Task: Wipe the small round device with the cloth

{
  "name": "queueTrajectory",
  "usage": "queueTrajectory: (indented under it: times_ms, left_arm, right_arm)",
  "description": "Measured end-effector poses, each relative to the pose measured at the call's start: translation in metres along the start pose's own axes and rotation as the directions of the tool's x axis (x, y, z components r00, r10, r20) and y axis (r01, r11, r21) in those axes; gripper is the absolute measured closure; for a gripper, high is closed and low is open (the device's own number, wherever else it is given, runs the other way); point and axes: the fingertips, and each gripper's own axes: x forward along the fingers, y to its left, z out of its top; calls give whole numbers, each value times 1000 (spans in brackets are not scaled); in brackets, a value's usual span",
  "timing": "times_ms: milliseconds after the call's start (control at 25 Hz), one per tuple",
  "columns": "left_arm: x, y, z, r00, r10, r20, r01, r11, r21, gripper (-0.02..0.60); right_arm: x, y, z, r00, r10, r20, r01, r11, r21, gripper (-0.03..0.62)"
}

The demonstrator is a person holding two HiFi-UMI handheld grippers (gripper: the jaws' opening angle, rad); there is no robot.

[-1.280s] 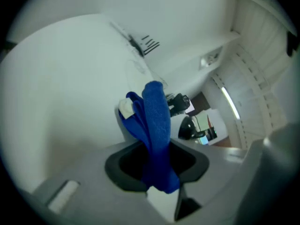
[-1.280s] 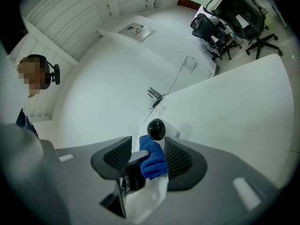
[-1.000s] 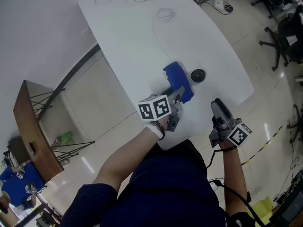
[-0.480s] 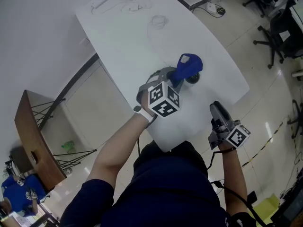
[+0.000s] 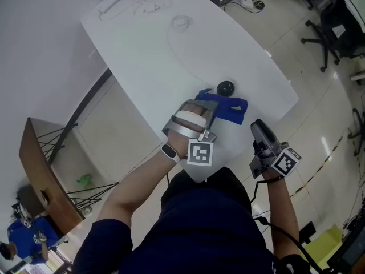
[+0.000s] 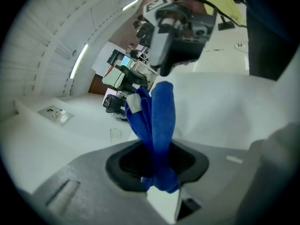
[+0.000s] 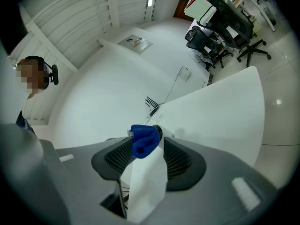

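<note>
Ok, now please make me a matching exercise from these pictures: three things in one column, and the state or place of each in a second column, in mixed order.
Column one:
1. blue cloth
2. small round device
3. right gripper

Column two:
a. jaws apart, nothing between them
b. black, on the white table, next to the cloth
c. clamped in the left gripper

Pairs: 1-c, 2-b, 3-a.
</note>
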Motion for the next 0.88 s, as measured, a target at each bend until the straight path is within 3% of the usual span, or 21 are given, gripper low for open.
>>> queueTrajectory:
  times_ms: [280,440,640,880]
  left_arm:
    - [40,-41,-24,996,-4,-88,9,998,63,451]
    - [49,-51,-21,997,-33,-73,38,997,61,449]
    - [31,-50,-12,989,-149,-13,148,986,-81,449]
    - [-12,-1,21,987,-94,129,123,964,-236,449]
  right_arm:
    - [1,-11,-8,1000,-20,-21,20,1000,23,385]
    - [5,-11,-11,999,-12,-30,13,1000,24,387]
    - [8,-2,-8,1000,4,-25,-4,1000,10,387]
    - [2,3,0,1000,3,13,-3,1000,4,394]
